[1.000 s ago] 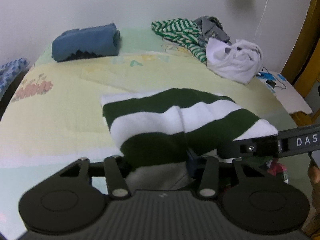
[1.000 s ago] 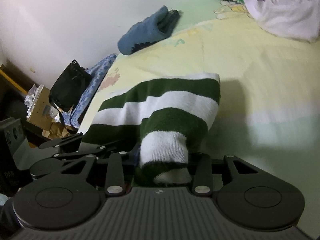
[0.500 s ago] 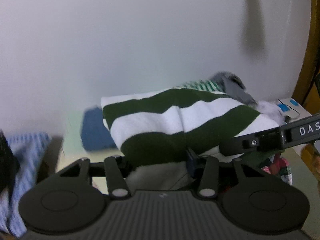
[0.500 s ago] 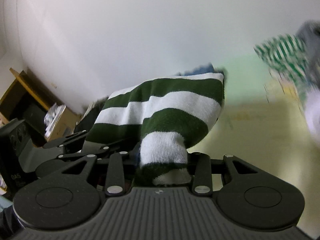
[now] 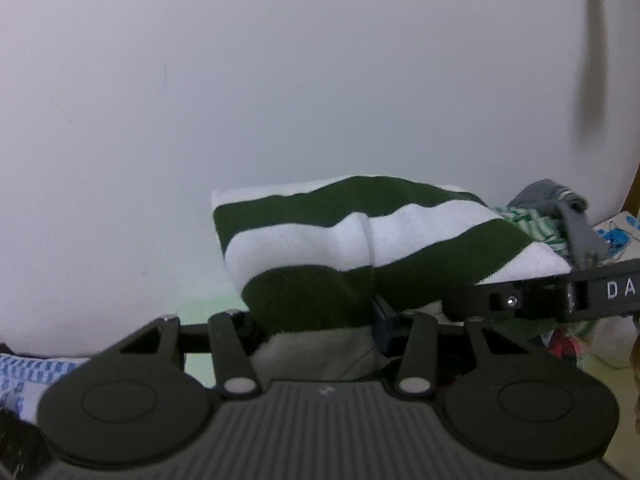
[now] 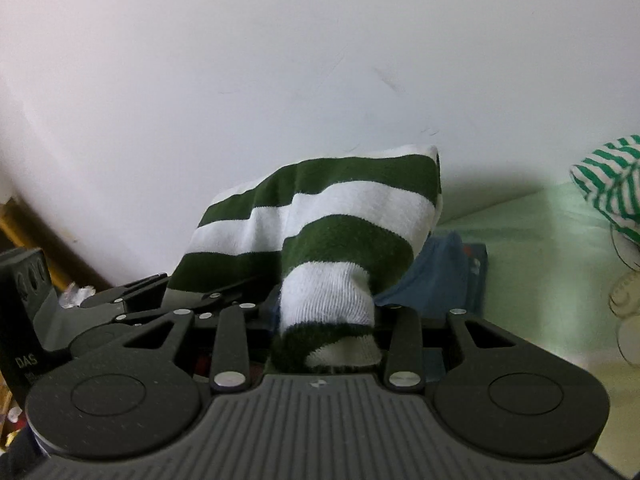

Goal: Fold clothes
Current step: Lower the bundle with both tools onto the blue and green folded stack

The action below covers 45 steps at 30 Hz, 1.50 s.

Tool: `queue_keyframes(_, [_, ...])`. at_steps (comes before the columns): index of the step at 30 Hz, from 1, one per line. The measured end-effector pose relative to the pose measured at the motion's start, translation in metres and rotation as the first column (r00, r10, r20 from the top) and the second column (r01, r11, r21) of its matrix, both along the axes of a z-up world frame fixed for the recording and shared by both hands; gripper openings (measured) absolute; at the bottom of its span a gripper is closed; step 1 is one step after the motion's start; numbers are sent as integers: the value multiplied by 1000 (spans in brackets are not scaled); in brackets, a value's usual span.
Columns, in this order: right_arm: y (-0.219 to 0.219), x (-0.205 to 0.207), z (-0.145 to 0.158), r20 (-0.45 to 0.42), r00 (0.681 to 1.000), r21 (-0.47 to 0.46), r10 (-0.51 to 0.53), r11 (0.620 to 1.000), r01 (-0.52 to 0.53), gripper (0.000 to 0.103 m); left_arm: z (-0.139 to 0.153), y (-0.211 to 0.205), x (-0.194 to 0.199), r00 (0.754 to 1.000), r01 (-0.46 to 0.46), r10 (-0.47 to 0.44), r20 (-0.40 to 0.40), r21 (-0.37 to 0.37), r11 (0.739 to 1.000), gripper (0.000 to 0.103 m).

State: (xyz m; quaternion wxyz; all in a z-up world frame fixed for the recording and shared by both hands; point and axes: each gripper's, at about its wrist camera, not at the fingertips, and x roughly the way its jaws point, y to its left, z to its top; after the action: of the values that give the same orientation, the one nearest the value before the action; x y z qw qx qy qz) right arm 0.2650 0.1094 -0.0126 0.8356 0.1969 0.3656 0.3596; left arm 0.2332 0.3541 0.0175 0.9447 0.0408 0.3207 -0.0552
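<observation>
A folded green-and-white striped garment [image 5: 360, 240] is held up in the air between both grippers, with the white wall behind it. My left gripper [image 5: 316, 316] is shut on its near edge; the fingertips are buried in the cloth. My right gripper [image 6: 324, 320] is shut on the garment's narrow folded end [image 6: 324, 296]. Each gripper's black body shows in the other's view, pressed against the bundle. A folded blue garment [image 6: 440, 272] lies on the bed just beyond and below the striped bundle.
The pale green bed sheet [image 6: 540, 260] stretches to the right. A crumpled green-striped garment [image 6: 608, 184] and a grey one [image 5: 560, 208] lie in a pile at the right. Blue patterned cloth [image 5: 32, 372] hangs at the lower left. The wall is close ahead.
Both grippers have lifted the folded striped garment off the bed and carried it toward the wall and the blue folded garment. The bed has dropped out of the left view.
</observation>
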Motion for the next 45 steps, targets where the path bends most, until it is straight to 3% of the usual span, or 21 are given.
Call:
queue_keyframes(9, [33,43,-58,-26,999,-104,-46,994,44,38,-68,22,53,995,-15,14,-104,-11,1000,51])
queue_keyframes(12, [40,56,-73,-2,998,-147,-58,987,57,39,-79,32,55,994,-19,14,-109,-41,999,64])
queue_keyframes(16, [43,61,-89,45,998,-186,-54,981,61,49,-92,44,58,994,-21,12,-111,-82,996,77])
queue_keyframes(19, [37,59,-90,62,996,-202,-66,976,77,61,-93,52,50,997,0,-6,-81,-67,998,82])
queue_keyframes(23, [17,50,-70,133,988,-172,-75,980,97,62,-78,58,39,999,-29,27,-25,-68,997,88])
queue_keyframes(27, [-15,43,-51,217,959,-133,-183,968,214,65,-63,65,29,997,-64,66,30,-77,995,84])
queue_keyframes(29, [-17,40,-43,245,946,-112,-211,963,244,59,-56,68,24,995,-81,86,57,-82,993,58])
queue_keyframes(31, [-5,42,-45,266,944,-145,-195,960,239,55,-48,71,19,991,-98,106,84,-88,991,49])
queue_keyframes(34, [19,43,-55,264,948,-217,-177,947,237,51,-55,64,28,988,-132,137,70,-64,989,52])
queue_keyframes(38, [35,39,-74,162,971,-191,-175,960,205,48,-83,41,57,983,-182,182,-4,6,983,57])
queue_keyframes(40, [42,29,-79,209,965,-235,-157,950,205,48,-102,42,63,982,-189,189,-10,34,981,63])
queue_keyframes(41, [45,24,-83,231,963,-259,-139,945,199,48,-107,46,63,982,-191,191,-6,28,981,74])
queue_keyframes(45, [41,30,-100,216,968,-263,-124,948,180,53,-116,62,64,981,-192,192,-7,-37,981,82])
